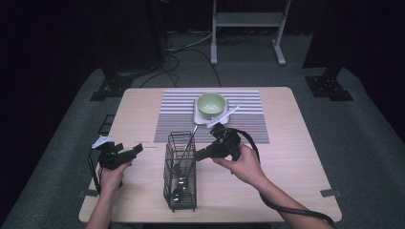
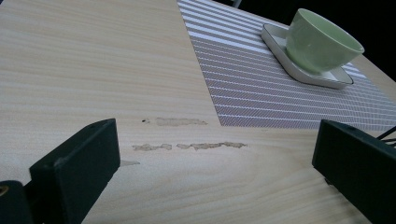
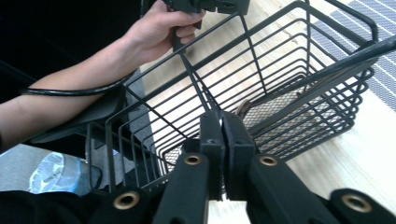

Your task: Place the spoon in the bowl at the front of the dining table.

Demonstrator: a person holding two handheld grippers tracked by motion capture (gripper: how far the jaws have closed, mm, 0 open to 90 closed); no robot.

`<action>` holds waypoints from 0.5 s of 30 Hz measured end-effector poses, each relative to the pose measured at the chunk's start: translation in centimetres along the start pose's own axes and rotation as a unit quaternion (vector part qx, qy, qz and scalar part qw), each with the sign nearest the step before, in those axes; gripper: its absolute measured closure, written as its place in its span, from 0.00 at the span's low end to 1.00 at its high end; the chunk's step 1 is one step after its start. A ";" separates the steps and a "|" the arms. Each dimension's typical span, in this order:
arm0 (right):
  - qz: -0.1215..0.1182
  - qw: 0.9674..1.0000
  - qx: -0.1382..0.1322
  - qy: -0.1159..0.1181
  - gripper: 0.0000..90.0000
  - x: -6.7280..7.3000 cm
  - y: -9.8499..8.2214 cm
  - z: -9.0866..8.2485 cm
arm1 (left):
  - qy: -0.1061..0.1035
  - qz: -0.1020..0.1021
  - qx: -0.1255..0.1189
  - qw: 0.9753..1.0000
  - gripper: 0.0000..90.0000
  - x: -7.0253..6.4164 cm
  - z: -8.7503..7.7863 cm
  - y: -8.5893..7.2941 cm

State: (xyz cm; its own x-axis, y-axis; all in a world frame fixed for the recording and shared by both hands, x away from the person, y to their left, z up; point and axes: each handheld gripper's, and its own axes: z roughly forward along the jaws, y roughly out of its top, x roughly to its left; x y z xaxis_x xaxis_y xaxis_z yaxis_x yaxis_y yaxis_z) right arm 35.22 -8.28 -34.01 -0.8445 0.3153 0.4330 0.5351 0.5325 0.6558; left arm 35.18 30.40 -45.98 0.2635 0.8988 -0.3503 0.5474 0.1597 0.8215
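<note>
Two grippers are up over a pale wooden table (image 1: 282, 162), and from above you can see what the person is busy with: a black wire basket (image 1: 180, 171) standing near the front edge, with a couple of dark utensils (image 1: 184, 164) leaning inside it. The right gripper (image 1: 200, 154) sits at the basket's right side, its tip against the upper wires. The left gripper (image 1: 138, 149) hangs well apart to the left, over bare wood. Farther back a striped placemat (image 1: 248, 121) carries a white saucer (image 1: 197, 114), a green cup (image 1: 211, 105) and a pale strip (image 1: 223, 116) lying across the saucer's corner.

Looking along the left gripper (image 2: 215, 154), its jaws stand wide apart with nothing between them but scuffed tabletop (image 2: 93, 70); the placemat (image 2: 261, 93) and the cup (image 2: 322, 42) on its saucer (image 2: 280, 44) lie ahead to the right.

Looking along the right gripper (image 3: 223, 135), the jaws are pressed together right at the basket (image 3: 289, 102); whether a wire is caught between them I cannot tell. A handle (image 3: 355, 53) crosses the basket's top. The person's other hand (image 3: 161, 25) shows beyond.

My guess is the utensils are already sorted into the basket and the place setting is what remains
</note>
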 end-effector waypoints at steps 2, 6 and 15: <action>0.000 1.000 -0.005 0.000 0.98 0.0 -0.1 -0.1 | 0.000 0.000 0.000 1.000 0.00 0.0 0.0 0.0; 0.013 1.000 -0.019 0.017 0.97 -0.2 -0.1 -0.3 | 0.001 0.000 0.000 1.000 0.00 0.0 0.0 0.0; 0.020 0.998 -0.045 0.025 0.99 -0.2 -0.1 -1.4 | 0.001 0.001 0.000 1.000 0.00 0.0 0.0 0.0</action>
State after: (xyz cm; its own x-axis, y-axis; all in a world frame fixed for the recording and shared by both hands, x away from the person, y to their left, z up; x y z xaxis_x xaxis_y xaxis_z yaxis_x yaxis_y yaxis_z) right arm 35.34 -9.44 -33.30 -0.8210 0.2941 0.4894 0.5707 0.4460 0.6895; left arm 35.16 30.41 -45.95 0.2633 0.9000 -0.3474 0.5470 0.1573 0.8222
